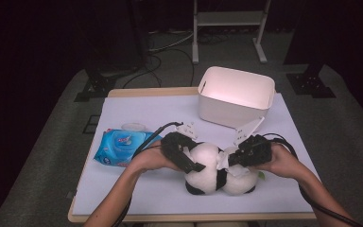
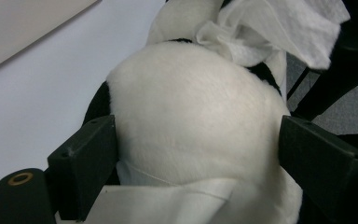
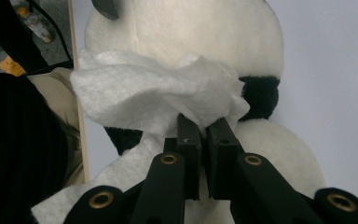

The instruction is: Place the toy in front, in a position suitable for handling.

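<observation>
Your right gripper (image 3: 204, 125) pinches a white wipe (image 3: 158, 95) against the panda plush (image 1: 217, 169) lying on the bench (image 1: 137, 111); your left gripper (image 2: 196, 154) straddles its body, jaws spread wide

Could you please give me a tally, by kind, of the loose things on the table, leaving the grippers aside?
Plush panda toy: 1
White wipe, pinched in the right gripper: 1
Blue pack of wet wipes: 1
White storage bin: 1
Total: 4
</observation>
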The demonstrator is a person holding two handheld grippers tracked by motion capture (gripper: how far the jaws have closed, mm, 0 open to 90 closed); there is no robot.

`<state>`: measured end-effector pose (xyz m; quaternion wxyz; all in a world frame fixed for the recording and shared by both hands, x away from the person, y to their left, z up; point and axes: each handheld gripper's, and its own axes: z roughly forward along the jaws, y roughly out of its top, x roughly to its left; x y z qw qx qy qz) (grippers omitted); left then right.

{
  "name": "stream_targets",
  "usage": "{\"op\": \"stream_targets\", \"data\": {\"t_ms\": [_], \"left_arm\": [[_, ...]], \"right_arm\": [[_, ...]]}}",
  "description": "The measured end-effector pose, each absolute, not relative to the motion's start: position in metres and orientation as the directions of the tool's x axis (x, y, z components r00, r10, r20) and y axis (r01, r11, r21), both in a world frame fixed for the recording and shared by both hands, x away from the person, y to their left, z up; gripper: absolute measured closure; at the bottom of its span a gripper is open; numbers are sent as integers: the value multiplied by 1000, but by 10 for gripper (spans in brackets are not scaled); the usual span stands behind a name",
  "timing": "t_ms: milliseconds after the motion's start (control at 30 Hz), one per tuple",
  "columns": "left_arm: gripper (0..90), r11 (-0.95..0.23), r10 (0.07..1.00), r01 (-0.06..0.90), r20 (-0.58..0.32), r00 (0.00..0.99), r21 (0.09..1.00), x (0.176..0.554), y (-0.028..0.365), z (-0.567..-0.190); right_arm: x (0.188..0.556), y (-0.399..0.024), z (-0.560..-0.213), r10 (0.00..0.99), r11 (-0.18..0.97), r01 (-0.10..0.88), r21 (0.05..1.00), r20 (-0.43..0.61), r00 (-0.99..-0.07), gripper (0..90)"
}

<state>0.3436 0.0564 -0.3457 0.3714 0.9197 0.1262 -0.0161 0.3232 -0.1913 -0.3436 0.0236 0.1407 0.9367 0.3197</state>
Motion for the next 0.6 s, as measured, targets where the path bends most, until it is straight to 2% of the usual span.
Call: {"op": "stream_targets", "data": {"t_ms": [167,333,500,600], "left_arm": [[79,-714,217,255,-140,966,652,348,50,-347],[92,-737,209,231,-111,972,635,349,46,-349],[340,-726,188,187,-71,980,662,345,48,-346],[410,-718,186,168,-47,981,675,345,49,-343]], "right_arm": [[318,-186,-346,262,758,234,609,43,-964,851],[317,-184,-347,258,757,226,613,38,-965,851],[317,-187,-347,272,748,237,620,39,-961,851],[320,-192,-343,279,732,237,639,36,-960,851]]}}
